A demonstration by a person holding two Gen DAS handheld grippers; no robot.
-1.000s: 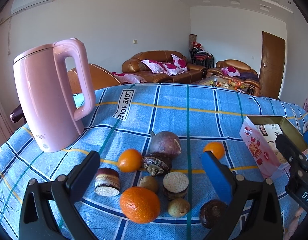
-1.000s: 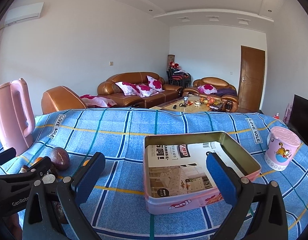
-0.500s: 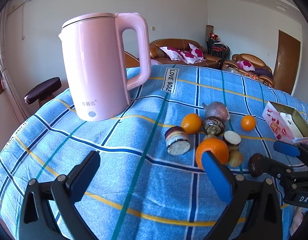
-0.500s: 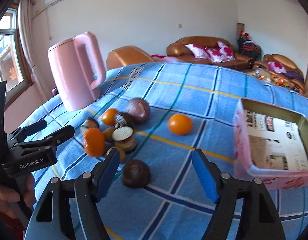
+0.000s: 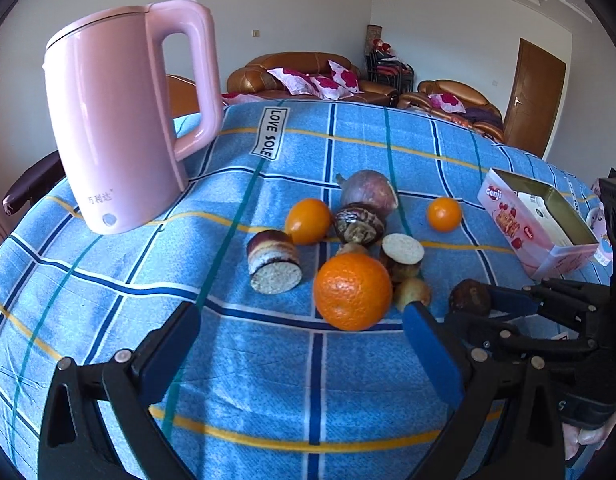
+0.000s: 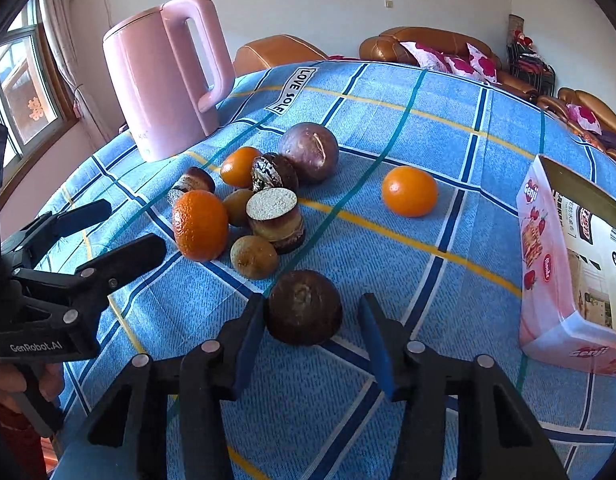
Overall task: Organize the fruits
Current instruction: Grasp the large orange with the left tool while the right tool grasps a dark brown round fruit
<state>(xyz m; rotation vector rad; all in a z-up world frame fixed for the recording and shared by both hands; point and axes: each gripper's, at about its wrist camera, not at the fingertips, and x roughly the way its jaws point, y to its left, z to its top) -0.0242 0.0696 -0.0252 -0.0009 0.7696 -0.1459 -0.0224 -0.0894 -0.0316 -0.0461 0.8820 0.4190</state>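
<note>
Dark brown fruit [image 6: 304, 307] between right gripper [image 6: 311, 344] pads, closing

Left gripper [image 5: 300, 354]: black frame, blue pads, silver rivets, white "GenRobot.AI" lettering.
Right gripper [image 6: 311, 342]: black frame, blue pads, silver rivets.
Sleeve [image 6: 12, 424]: dark red.

The right gripper [image 6: 311, 322] is pointing steeply down, its jaws just closing around a dark fruit [image 6: 304, 307], the right pad not yet touching. At nine o'clock, the left gripper [image 6: 108, 228] is hovering agape.
</note>
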